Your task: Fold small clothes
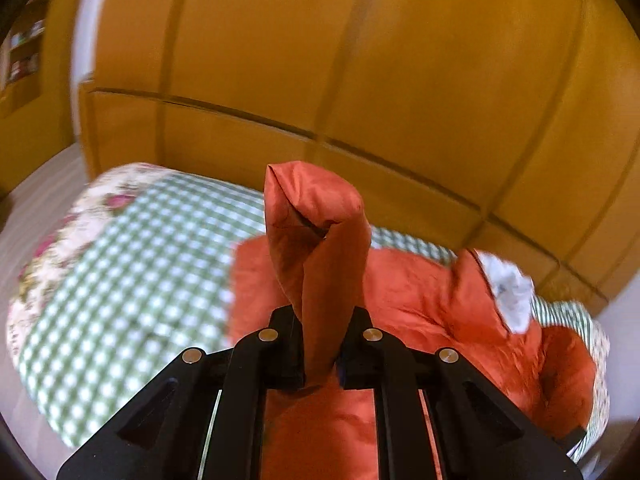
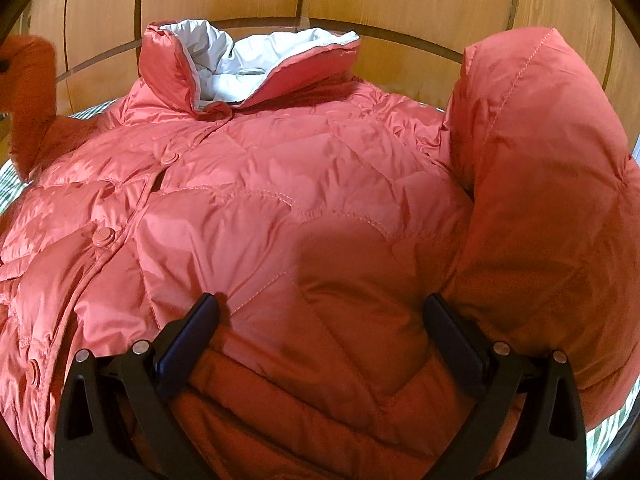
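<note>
An orange-red quilted puffer jacket (image 2: 280, 168) lies front up on a bed, snaps closed, its collar (image 2: 240, 60) showing white lining. My left gripper (image 1: 322, 316) is shut on one sleeve (image 1: 316, 216), which stands lifted above the jacket body (image 1: 420, 300). That raised sleeve (image 2: 28, 92) shows blurred at the left edge of the right wrist view. My right gripper (image 2: 322, 304) is open, jaws wide, low over the jacket's lower front with puffy fabric between the fingers. The other sleeve (image 2: 540, 160) bulges up just right of it.
A green gingham bedspread (image 1: 120, 280) with a floral border lies under the jacket. Wooden wardrobe panels (image 1: 360, 60) rise close behind the bed. A bookshelf (image 1: 24, 48) stands at the far left.
</note>
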### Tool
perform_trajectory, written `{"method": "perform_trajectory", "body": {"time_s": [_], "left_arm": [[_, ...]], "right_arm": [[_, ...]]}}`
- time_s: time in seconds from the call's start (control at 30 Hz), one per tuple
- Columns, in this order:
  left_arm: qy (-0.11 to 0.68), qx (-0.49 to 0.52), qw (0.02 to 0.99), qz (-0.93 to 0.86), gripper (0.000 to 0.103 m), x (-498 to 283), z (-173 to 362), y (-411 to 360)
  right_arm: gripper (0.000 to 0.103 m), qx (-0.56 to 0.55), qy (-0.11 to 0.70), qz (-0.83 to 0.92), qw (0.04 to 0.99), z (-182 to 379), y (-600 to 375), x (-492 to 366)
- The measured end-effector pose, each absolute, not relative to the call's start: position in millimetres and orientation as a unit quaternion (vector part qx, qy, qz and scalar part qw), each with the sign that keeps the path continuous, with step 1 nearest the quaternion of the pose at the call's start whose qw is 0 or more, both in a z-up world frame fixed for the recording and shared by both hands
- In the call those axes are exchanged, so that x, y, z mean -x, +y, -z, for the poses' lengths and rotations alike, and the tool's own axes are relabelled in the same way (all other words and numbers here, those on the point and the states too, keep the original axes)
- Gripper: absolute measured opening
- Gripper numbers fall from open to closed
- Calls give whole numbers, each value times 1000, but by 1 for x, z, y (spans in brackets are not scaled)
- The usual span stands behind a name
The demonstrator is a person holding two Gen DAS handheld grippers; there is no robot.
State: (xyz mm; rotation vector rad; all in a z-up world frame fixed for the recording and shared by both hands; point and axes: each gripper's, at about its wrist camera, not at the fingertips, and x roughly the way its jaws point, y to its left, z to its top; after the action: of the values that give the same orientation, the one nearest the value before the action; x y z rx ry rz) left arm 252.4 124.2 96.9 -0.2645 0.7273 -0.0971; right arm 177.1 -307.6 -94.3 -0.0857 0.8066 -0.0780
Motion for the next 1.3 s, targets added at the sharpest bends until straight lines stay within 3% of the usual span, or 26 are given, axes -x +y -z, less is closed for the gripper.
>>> {"method": "perform_trajectory", "body": {"time_s": [0.47, 0.7, 0.77, 0.83, 0.87, 1.1, 1.3], "left_arm": [[404, -48, 900, 156, 9, -283, -16, -86], [406, -87, 891, 184, 10, -296, 12, -145], [390, -110, 896, 182, 23, -296, 18, -156], [379, -116, 895, 206, 79, -289, 23, -160], [371, -114, 896, 216, 84, -282, 23, -158], [349, -56, 908, 225, 84, -257, 13, -106], [352, 41, 934, 49, 84, -269, 25, -2]], "right_arm": [[101, 33, 389, 35, 920, 95, -310, -176], [101, 32, 390, 35, 920, 96, -310, -177], [101, 32, 390, 35, 920, 96, -311, -177], [101, 32, 390, 35, 920, 96, -311, -177], [101, 32, 390, 35, 920, 96, -311, -177], [101, 32, 390, 35, 920, 96, -311, -177], [101, 37, 388, 39, 920, 96, -310, -179]]}}
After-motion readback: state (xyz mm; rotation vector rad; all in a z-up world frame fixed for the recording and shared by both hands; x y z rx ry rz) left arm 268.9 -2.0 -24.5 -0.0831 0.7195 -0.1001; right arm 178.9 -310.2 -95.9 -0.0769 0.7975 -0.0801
